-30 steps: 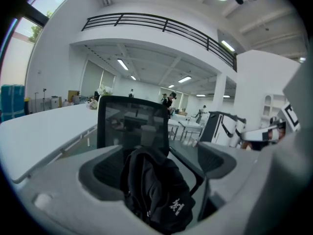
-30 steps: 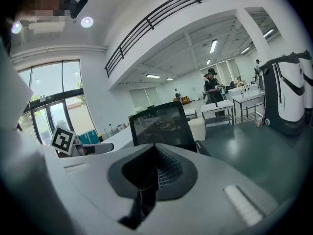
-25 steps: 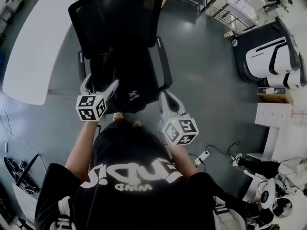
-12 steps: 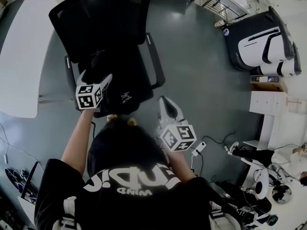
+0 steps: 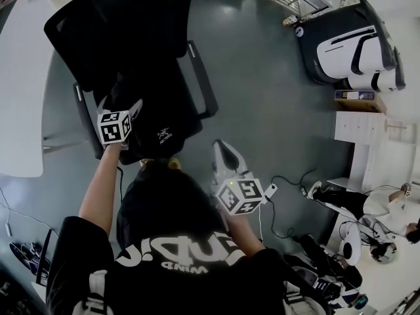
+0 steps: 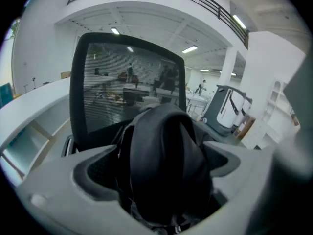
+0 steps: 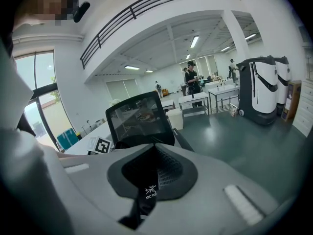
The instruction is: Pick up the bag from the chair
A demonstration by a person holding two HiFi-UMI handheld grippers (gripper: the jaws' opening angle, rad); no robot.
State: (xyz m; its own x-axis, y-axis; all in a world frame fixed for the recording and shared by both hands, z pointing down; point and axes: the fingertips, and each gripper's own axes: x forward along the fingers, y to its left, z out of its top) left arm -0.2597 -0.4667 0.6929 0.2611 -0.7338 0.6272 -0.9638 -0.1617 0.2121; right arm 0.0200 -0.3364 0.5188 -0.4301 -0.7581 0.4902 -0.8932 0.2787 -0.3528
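A black bag [image 5: 154,120] with a small white logo lies on the seat of a black mesh-backed office chair [image 5: 125,25]. My left gripper [image 5: 123,100] reaches onto the bag's left side. In the left gripper view the bag's bunched top [image 6: 164,160] fills the space between the jaws, which are shut on it, with the chair's back [image 6: 98,82] behind. My right gripper [image 5: 225,148] hangs over the grey floor, to the right of the seat and apart from it. In its own view the right gripper [image 7: 156,148] has its pads together; the bag's logo shows through a slit lower down.
A curved white desk [image 5: 20,77] lies left of the chair. A large white and black machine [image 5: 348,44] stands at the upper right, above a white shelf unit [image 5: 357,126]. Cables and a power strip [image 5: 269,192] lie on the floor by my right side.
My left gripper has moved forward over the seat onto the bag. My right gripper has drawn back from the chair's right armrest. The head view has shifted, so the chair sits further left.
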